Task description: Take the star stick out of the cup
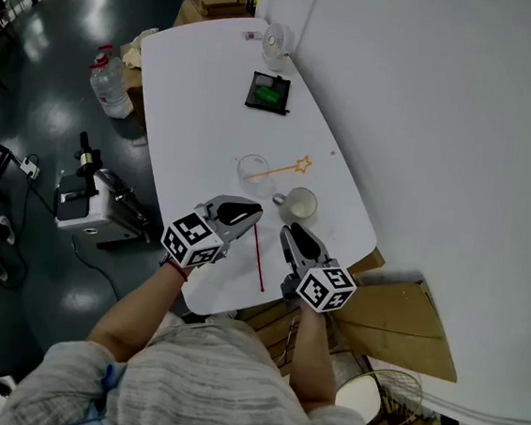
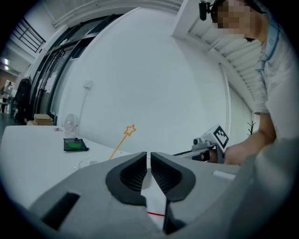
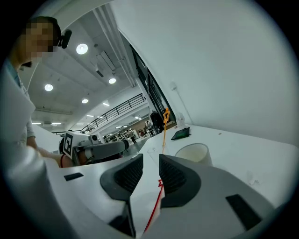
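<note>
Right gripper (image 1: 290, 233) jaws apart, nothing between, beside white mug (image 1: 299, 204). Left gripper (image 1: 251, 213) jaws closed, empty. Orange star stick (image 1: 284, 169) leans in clear cup (image 1: 251, 169). Red stick (image 1: 258, 258) flat on table (image 1: 192, 105).

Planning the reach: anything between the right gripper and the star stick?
Partly. The mug stands just ahead of the right gripper, slightly right of its line to the star stick in the right gripper view. A red stick lies flat at its left.

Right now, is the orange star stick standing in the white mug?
No, the star stick leans in the clear cup, which stands apart from the white mug.
</note>
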A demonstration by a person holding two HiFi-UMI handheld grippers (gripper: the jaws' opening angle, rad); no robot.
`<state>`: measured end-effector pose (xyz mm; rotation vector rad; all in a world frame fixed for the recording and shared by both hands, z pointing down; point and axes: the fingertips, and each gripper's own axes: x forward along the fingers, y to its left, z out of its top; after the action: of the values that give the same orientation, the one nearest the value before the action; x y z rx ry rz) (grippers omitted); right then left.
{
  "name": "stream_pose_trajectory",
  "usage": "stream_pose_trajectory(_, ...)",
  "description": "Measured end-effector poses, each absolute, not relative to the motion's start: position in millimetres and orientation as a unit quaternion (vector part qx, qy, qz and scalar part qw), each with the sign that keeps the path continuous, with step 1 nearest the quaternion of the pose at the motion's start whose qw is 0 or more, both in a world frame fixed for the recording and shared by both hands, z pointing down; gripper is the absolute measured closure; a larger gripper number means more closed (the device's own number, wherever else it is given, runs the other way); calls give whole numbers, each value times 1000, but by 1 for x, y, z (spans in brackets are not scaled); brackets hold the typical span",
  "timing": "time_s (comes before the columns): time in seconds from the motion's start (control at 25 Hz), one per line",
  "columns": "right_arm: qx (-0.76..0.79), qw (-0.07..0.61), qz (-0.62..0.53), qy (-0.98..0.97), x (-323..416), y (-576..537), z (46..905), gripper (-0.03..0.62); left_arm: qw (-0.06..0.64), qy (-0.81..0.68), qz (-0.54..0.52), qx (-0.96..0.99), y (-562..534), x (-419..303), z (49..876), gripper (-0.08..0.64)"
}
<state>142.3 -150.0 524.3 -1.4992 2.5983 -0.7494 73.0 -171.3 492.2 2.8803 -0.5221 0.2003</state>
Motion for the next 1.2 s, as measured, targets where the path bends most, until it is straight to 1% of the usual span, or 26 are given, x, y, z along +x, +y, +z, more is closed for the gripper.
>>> stream_pose_trajectory(0.2,-493,29,-245,834,153,-150,526,488,92,-183,73,976,-183,80,487,536)
stream_pose_trajectory(0.64,-501,39,-250,828,166,-151,526,488,31,-206,118,971,-210,88,486,448)
stream_pose_trajectory(0.96,-499,43,-250,829,177,-148,524,488,-60,-235,191,951,-235,110,490,434)
stream_pose_trajectory(1.2,-507,46,-249,824,188,-147,524,488,-64,-244,225,941,-255,121,506,434)
